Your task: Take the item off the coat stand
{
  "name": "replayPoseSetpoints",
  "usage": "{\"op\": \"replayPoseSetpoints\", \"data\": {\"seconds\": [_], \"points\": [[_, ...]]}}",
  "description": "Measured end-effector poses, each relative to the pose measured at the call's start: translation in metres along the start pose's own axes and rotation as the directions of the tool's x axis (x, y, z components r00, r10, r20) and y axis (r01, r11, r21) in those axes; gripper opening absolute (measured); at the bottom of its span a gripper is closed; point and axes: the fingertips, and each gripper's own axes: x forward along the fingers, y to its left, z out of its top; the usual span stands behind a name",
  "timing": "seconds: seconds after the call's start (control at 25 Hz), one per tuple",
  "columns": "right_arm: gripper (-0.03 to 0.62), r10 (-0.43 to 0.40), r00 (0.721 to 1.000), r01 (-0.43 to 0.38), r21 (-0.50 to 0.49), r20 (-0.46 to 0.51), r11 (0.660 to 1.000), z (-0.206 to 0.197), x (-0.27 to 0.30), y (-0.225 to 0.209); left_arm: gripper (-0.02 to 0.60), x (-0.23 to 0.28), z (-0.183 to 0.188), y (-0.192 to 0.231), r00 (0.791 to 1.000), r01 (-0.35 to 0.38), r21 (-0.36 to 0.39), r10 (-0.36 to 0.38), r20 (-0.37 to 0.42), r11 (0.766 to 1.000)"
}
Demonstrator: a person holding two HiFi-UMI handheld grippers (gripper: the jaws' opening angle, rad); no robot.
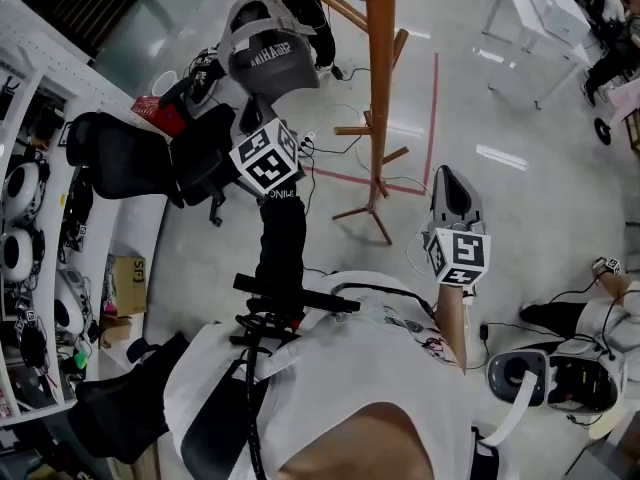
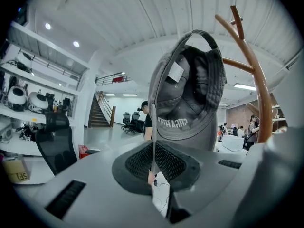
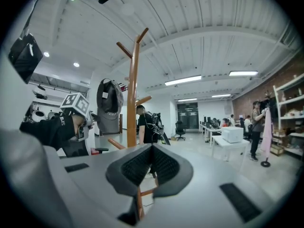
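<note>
Left gripper point(image 2: 153, 167) pinching a grey cap point(image 2: 187, 103)
Its jaws are nearly together on the cap's thin edge; the cap rises just above and ahead of them, with the stand point(image 2: 259, 94) to its right. Right gripper point(image 3: 151, 167), jaws closed with nothing between them, faces the stand from further back.

cap point(image 1: 268, 56): grey, lettered, aloft | just left of coat stand point(image 1: 380, 88): wooden, upright

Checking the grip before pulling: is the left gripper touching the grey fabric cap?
Touching. In the left gripper view the left gripper pinches the grey fabric cap by its thin edge, jaws shut on it.
</note>
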Motion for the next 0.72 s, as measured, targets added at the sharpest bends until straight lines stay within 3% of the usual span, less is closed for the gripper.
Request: {"op": "replayPoseSetpoints", "data": {"seconds": [0.28,0.72], "points": [[0.005,0.063,0.998,-0.063,-0.007,0.004,0.998,0.001,0.009,0.019,0.018,-0.056,-0.008,0.009,1.000,0.023,0.032,-0.023,0.005,0.999],[0.005,0.115,0.993,-0.115,-0.023,0.013,0.993,0.007,0.017,0.045,0.018,-0.130,-0.032,-0.003,0.992,0.124,0.058,-0.122,-0.034,0.991]]}}
